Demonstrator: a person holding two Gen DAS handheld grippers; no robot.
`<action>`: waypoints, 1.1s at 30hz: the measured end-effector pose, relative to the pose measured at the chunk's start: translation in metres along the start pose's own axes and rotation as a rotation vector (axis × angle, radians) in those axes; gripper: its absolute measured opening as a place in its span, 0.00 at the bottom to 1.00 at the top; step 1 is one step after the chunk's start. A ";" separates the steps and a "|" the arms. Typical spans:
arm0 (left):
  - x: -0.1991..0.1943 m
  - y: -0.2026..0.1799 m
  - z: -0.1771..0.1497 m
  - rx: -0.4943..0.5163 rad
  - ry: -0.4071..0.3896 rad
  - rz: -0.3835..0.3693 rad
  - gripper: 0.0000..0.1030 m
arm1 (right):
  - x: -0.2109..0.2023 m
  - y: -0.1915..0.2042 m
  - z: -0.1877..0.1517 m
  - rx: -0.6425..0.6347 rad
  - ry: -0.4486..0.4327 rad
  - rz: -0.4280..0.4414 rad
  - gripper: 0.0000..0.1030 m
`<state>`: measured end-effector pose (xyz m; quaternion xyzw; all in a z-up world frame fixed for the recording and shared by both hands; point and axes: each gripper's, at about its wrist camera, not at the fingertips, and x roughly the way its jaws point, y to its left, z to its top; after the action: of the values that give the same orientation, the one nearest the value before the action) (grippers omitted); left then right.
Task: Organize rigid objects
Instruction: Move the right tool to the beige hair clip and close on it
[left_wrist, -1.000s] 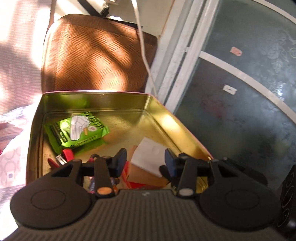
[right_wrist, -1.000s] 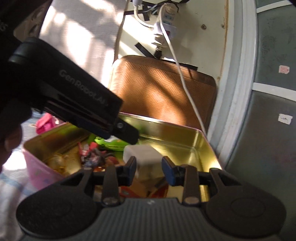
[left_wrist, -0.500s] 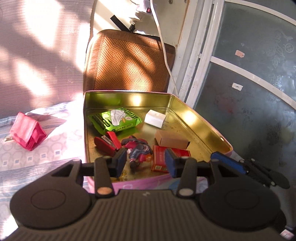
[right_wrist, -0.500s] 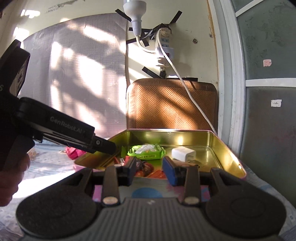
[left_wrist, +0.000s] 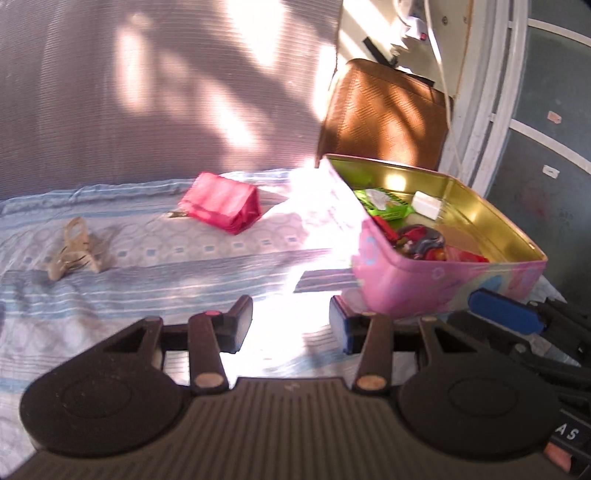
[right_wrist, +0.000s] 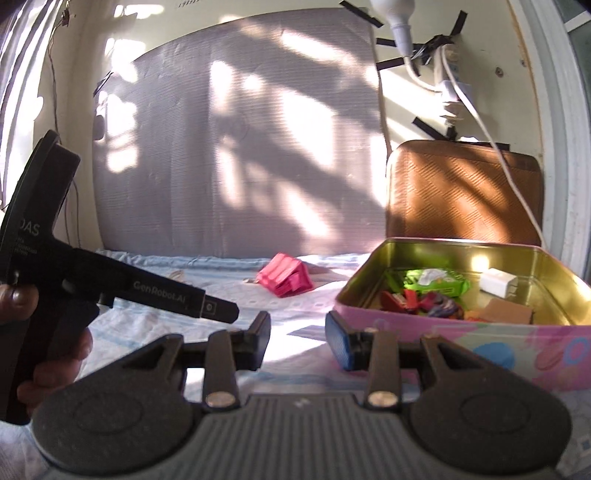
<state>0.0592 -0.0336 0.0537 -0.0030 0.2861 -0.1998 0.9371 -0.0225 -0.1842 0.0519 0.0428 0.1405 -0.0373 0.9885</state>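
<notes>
Sunlit bedding (left_wrist: 155, 266) carries a pink tin (left_wrist: 436, 284) (full of small items) at right, a red pouch (left_wrist: 221, 203) mid-frame, while both the left hand-held gripper (left_wrist: 291, 325) and right hand-held gripper (right_wrist: 297, 341) gape empty.

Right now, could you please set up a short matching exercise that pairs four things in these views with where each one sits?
Things:
1. pink pouch
2. hair clip
3. white charger
4. green packet

Places:
A. in the tin, by its far right corner
B. on the sheet, nearest the left edge of the left view
C. in the tin, left of the charger
D. on the sheet, between clip and tin

Pairs: 1-D, 2-B, 3-A, 4-C
</notes>
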 end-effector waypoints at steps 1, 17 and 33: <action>-0.002 0.009 -0.002 -0.003 -0.004 0.029 0.47 | 0.004 0.005 0.000 -0.001 0.013 0.014 0.33; -0.026 0.155 -0.036 -0.098 -0.015 0.378 0.47 | 0.105 0.089 0.012 -0.024 0.205 0.191 0.36; -0.038 0.198 -0.048 -0.306 -0.089 0.334 0.47 | 0.278 0.189 0.035 -0.179 0.335 0.188 0.16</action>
<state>0.0784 0.1682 0.0105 -0.1063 0.2681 0.0042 0.9575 0.2697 -0.0171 0.0211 -0.0264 0.3010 0.0753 0.9503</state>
